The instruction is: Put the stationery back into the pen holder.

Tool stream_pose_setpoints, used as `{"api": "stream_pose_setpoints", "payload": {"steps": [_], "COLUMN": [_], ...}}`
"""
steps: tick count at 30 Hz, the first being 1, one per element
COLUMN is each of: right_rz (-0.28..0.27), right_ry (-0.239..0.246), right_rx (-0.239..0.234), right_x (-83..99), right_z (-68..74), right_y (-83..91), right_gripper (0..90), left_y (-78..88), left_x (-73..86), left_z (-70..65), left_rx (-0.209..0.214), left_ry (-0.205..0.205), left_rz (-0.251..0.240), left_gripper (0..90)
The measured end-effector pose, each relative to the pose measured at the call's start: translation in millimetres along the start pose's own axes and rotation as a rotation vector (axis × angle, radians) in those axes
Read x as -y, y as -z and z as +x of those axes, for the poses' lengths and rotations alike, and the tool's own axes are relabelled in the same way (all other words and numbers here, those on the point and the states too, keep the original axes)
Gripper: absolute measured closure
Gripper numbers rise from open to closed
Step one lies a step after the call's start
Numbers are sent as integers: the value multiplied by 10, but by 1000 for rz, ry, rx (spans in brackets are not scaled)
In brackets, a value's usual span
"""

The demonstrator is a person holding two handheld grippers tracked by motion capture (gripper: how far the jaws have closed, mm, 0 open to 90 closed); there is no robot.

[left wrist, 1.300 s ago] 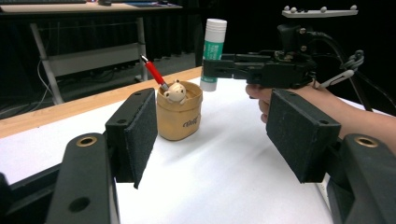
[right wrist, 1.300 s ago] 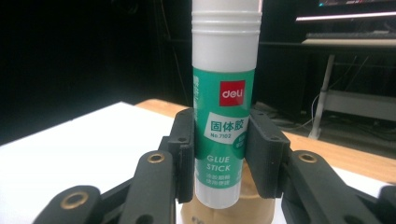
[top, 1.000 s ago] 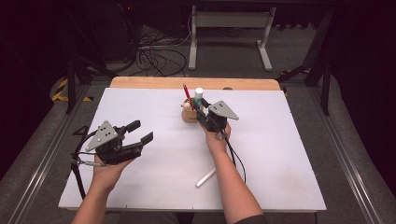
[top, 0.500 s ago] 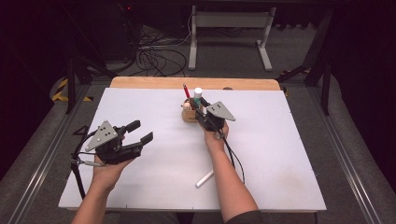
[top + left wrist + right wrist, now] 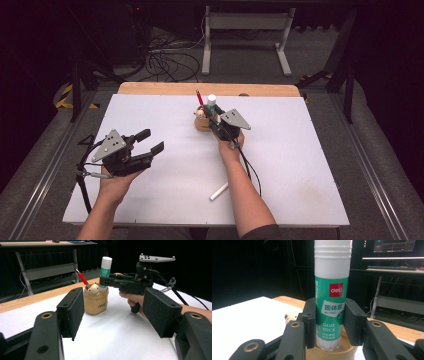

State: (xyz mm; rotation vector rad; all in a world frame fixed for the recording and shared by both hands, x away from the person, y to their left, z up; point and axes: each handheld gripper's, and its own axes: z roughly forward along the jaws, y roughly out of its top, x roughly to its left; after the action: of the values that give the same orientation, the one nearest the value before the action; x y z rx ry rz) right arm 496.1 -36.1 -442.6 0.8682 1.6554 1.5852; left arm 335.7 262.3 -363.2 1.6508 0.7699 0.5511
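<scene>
A green-and-white glue stick (image 5: 332, 290) stands upright between the pads of my right gripper (image 5: 329, 322), which is shut on it. Its bottom end sits in the mouth of a tan cup (image 5: 332, 353). In the high view the cup (image 5: 202, 123) stands at the middle back of the white table, with the glue stick (image 5: 212, 101) and a red pen (image 5: 199, 97) rising from it and my right gripper (image 5: 214, 116) beside it. The cup (image 5: 96, 302) has a small bear figure (image 5: 94, 288) on its rim. My left gripper (image 5: 150, 141) hovers open at the left, holding nothing.
A white stick-shaped object (image 5: 218, 191) lies on the white table top (image 5: 300, 150) near the front, beside the right forearm. A wooden strip (image 5: 150, 89) runs along the table's far edge. Cables and a metal frame lie on the floor beyond.
</scene>
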Motion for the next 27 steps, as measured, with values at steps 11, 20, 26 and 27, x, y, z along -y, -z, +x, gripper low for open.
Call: {"api": "stream_pose_setpoints", "payload": {"steps": [11, 20, 26, 27], "right_rz": [53, 62, 41, 40], "right_ry": [-14, -23, -16, -18], "right_rx": [3, -15, -19, -19], "right_x": [56, 38, -13, -19], "right_z": [-3, -3, -4, -3], "right_y": [-19, 2, 33, 40], "right_gripper": [651, 587, 561, 552], "left_y": [3, 2, 2, 0], "left_x": [-1, -2, -3, -3], "left_z": [1, -2, -3, -3], "left_rx": [1, 4, 5, 4], "left_ry": [1, 1, 0, 0], "left_rz": [-2, 1, 1, 1], "left_gripper": [351, 353, 355, 355]}}
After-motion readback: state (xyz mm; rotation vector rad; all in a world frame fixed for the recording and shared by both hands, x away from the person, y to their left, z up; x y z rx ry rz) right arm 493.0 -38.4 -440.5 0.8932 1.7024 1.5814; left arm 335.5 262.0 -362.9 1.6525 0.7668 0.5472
